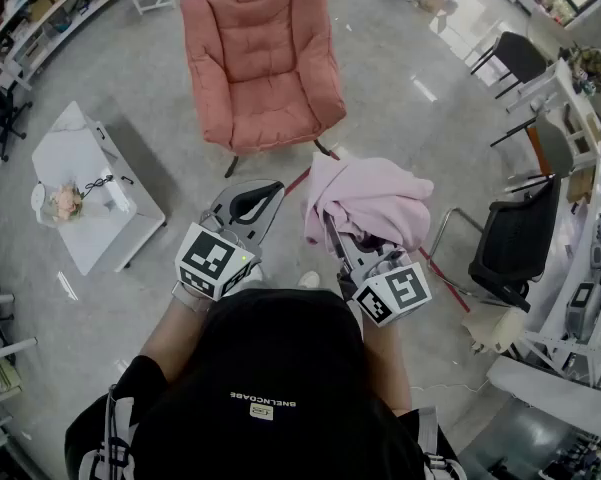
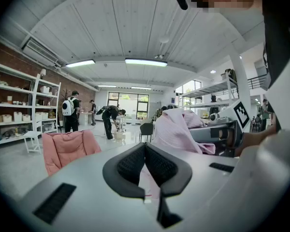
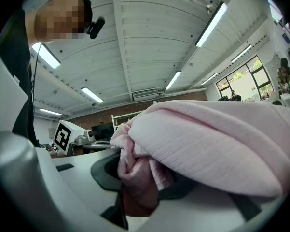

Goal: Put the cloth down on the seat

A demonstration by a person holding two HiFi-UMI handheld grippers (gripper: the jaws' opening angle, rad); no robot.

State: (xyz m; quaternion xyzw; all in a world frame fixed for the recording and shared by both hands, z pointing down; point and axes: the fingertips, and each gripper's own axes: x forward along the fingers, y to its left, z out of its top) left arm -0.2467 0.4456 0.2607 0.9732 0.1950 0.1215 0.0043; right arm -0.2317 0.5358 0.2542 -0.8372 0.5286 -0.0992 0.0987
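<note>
A pink armchair (image 1: 263, 63) stands on the grey floor ahead of me, its seat bare; it shows low at the left in the left gripper view (image 2: 67, 149). A bunched pale pink cloth (image 1: 372, 200) hangs over my right gripper (image 1: 332, 230), whose jaws are shut on a fold of it (image 3: 135, 178). The cloth (image 3: 217, 144) fills most of the right gripper view and hides the fingertips. My left gripper (image 1: 272, 190) is held beside it at the left, pads touching (image 2: 145, 149), with nothing between them. The cloth (image 2: 176, 129) is short of the chair.
A low white table (image 1: 90, 183) with small items stands at the left. Black chairs (image 1: 515, 238) and desks line the right side. Shelving runs along the top left. People (image 2: 70, 111) stand far off at the back of the room.
</note>
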